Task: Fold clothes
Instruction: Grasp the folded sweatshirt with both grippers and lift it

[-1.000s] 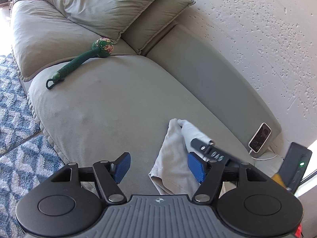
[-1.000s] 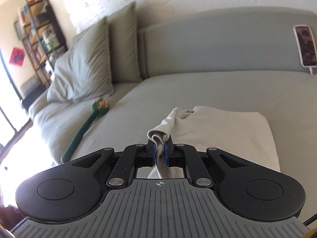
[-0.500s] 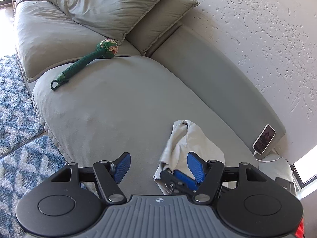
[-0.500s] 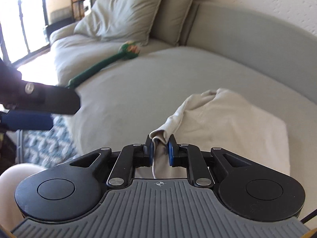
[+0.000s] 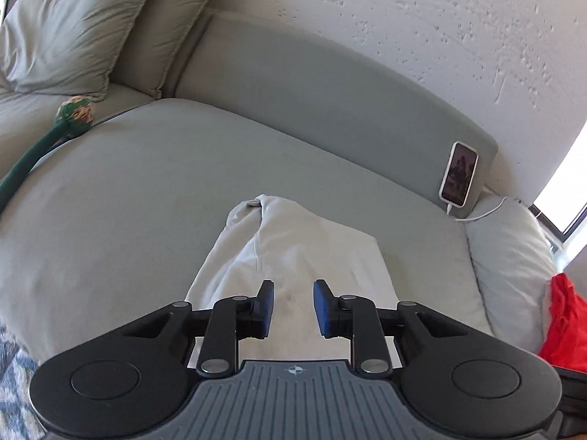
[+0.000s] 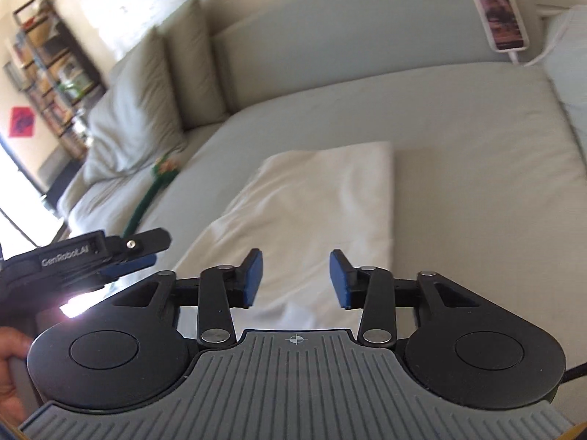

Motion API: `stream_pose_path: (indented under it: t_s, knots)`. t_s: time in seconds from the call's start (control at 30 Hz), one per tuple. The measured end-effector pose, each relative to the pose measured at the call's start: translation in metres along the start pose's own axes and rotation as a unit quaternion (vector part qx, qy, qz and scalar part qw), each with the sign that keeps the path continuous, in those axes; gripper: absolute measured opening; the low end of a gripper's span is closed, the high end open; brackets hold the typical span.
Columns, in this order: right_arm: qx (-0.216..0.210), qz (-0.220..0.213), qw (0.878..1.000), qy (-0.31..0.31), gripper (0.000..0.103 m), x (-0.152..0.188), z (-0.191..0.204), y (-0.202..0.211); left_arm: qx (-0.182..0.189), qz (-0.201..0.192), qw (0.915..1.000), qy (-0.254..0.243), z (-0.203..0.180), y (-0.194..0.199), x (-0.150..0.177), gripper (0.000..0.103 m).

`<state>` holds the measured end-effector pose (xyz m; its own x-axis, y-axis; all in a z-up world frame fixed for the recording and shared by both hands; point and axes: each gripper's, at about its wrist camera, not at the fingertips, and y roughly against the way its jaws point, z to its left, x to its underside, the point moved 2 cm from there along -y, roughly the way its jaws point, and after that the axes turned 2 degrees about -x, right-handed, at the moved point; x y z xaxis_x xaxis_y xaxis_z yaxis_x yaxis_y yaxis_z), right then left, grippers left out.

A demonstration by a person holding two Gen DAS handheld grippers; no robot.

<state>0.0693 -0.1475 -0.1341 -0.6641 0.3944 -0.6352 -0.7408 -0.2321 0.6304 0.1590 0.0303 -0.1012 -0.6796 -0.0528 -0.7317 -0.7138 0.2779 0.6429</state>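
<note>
A cream folded garment lies on the grey sofa seat. Its left side is bunched into a ridge; its right part lies flat. My left gripper is open and empty, just above the garment's near end. In the right wrist view the garment lies flat as a folded rectangle. My right gripper is open and empty over its near edge. The left gripper shows at the left edge of that view.
A green rope toy with a ball end lies on the seat at the left. Grey cushions lean at the back left. A phone on a white cable leans on the backrest. A red cloth sits at the right. A shelf stands far left.
My right gripper has opened and let go of the garment's corner, which now lies flat. My left gripper has swung right and come over the garment, its jaws narrower.
</note>
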Motion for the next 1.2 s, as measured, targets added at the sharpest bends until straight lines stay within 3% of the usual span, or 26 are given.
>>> stream_pose_path:
  t_s: [0.07, 0.17, 0.23, 0.27, 0.37, 0.4, 0.43, 0.47, 0.5, 0.53, 0.57, 0.6, 0.7, 0.83, 0.9, 1.03, 1.2]
  knots:
    - [0.007, -0.002, 1.000, 0.001, 0.017, -0.004, -0.008, -0.021, -0.043, 0.009, 0.9982, -0.040, -0.001, -0.029, 0.001, 0.017]
    - [0.021, -0.007, 0.999, 0.043, 0.018, -0.006, -0.007, -0.049, -0.119, 0.067, 0.9886, -0.064, 0.017, -0.060, 0.016, 0.013]
    - [0.032, 0.004, 0.996, 0.083, 0.019, -0.003, -0.007, -0.065, -0.133, 0.076, 0.9863, -0.061, 0.028, -0.053, 0.018, 0.014]
    - [0.037, 0.029, 0.993, 0.104, 0.021, 0.001, -0.007, -0.075, -0.140, 0.080, 0.9852, -0.060, 0.033, -0.049, 0.019, 0.016]
    - [0.042, 0.051, 0.988, 0.139, 0.021, 0.013, -0.010, -0.072, -0.106, 0.102, 0.9885, -0.036, 0.048, -0.028, 0.011, 0.017]
    - [0.042, 0.058, 0.988, 0.135, 0.021, 0.013, -0.011, -0.066, -0.088, 0.106, 0.9902, -0.023, 0.053, -0.018, 0.006, 0.025]
    - [0.035, 0.064, 0.991, 0.116, 0.022, 0.010, -0.015, -0.057, -0.074, 0.098, 0.9923, -0.013, 0.058, -0.007, 0.002, 0.044]
    - [0.026, 0.069, 0.993, 0.096, 0.032, 0.007, -0.020, -0.048, -0.061, 0.089, 0.9942, -0.002, 0.063, 0.004, -0.003, 0.053]
    - [0.010, 0.068, 0.995, 0.066, 0.042, 0.005, -0.027, -0.037, -0.049, 0.075, 0.9960, 0.004, 0.068, 0.013, -0.007, 0.068]
    - [-0.002, 0.066, 0.997, 0.037, 0.063, 0.001, -0.034, -0.028, -0.042, 0.066, 0.9969, 0.010, 0.072, 0.019, -0.011, 0.074]
    - [-0.015, 0.061, 0.998, 0.009, 0.071, -0.001, -0.042, -0.020, -0.037, 0.066, 0.9970, 0.018, 0.075, 0.021, -0.014, 0.076]
    - [-0.030, 0.057, 0.998, -0.016, 0.073, -0.003, -0.051, -0.013, -0.027, 0.073, 0.9965, 0.029, 0.079, 0.020, -0.016, 0.081]
    - [-0.078, 0.070, 0.989, -0.105, 0.073, -0.004, -0.079, -0.011, 0.022, 0.121, 0.9896, 0.075, 0.090, -0.004, -0.014, 0.084]
    - [-0.132, 0.091, 0.963, -0.218, 0.073, 0.003, -0.106, -0.030, 0.074, 0.178, 0.9738, 0.121, 0.098, -0.035, -0.001, 0.084]
    - [-0.147, 0.101, 0.953, -0.244, 0.073, 0.006, -0.110, -0.043, 0.103, 0.185, 0.9692, 0.126, 0.099, -0.043, 0.000, 0.087]
    - [-0.152, 0.103, 0.945, -0.269, 0.064, 0.004, -0.120, -0.065, 0.162, 0.216, 0.9547, 0.125, 0.099, -0.060, -0.003, 0.088]
    - [-0.155, 0.112, 0.942, -0.276, 0.064, -0.013, -0.127, -0.093, 0.185, 0.248, 0.9473, 0.085, 0.086, -0.080, -0.005, 0.090]
